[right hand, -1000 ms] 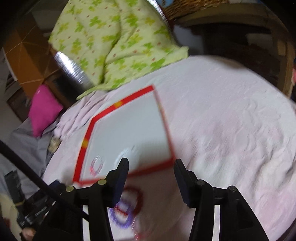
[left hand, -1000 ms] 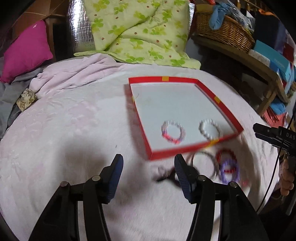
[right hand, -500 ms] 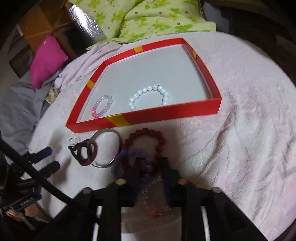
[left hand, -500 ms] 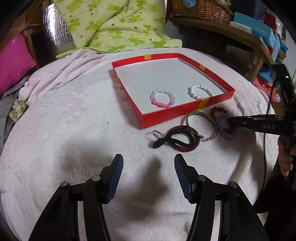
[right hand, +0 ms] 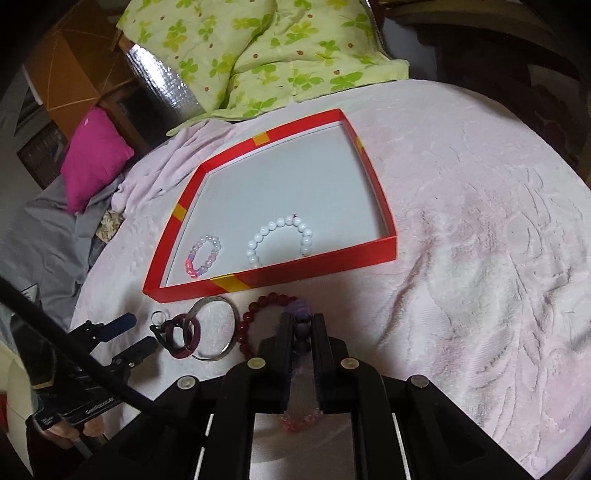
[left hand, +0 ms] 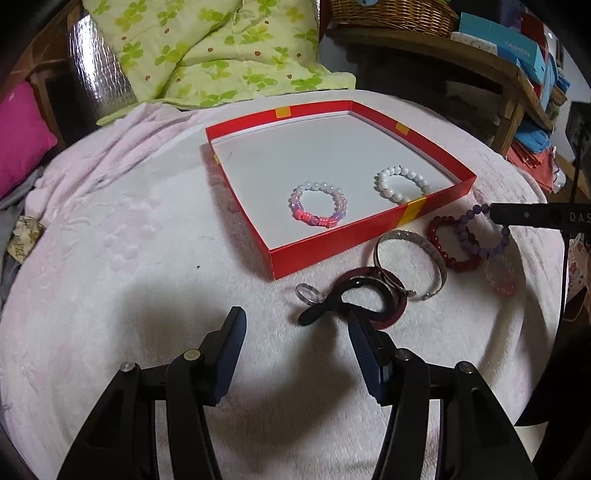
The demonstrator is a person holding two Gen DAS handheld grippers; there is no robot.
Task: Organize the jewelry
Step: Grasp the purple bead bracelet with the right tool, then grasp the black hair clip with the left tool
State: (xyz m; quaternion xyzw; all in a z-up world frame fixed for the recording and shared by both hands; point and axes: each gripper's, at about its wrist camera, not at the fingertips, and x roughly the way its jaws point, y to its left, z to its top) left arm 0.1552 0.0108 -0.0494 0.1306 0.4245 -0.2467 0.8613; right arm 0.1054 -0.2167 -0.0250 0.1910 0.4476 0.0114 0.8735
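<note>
A red tray (left hand: 369, 240) (right hand: 325, 264) on the pink blanket holds a pink-and-clear bead bracelet (left hand: 318, 205) (right hand: 203, 255) and a white bead bracelet (left hand: 402, 184) (right hand: 279, 240). In front of it lie a purple bead bracelet (left hand: 480, 236), a red bead bracelet (left hand: 448, 245) (right hand: 255, 314), a silver bangle (left hand: 410, 264) (right hand: 214, 326), a dark maroon ring with a black loop (left hand: 364, 301) (right hand: 181, 334) and a pale pink bracelet (left hand: 500, 275). My right gripper (right hand: 303, 325) is shut on the purple bracelet (right hand: 301, 314). My left gripper (left hand: 295, 325) is open, just short of the maroon ring.
A green clover quilt (left hand: 207, 55) and a magenta pillow (left hand: 18, 129) lie behind the blanket. A wicker basket (left hand: 391, 14) and boxes stand on a wooden shelf at the back right. The blanket's edge drops off at right.
My right gripper came down over the purple bracelet and closed on it. My left gripper drew back from the tray and now points at the loose jewelry, still open.
</note>
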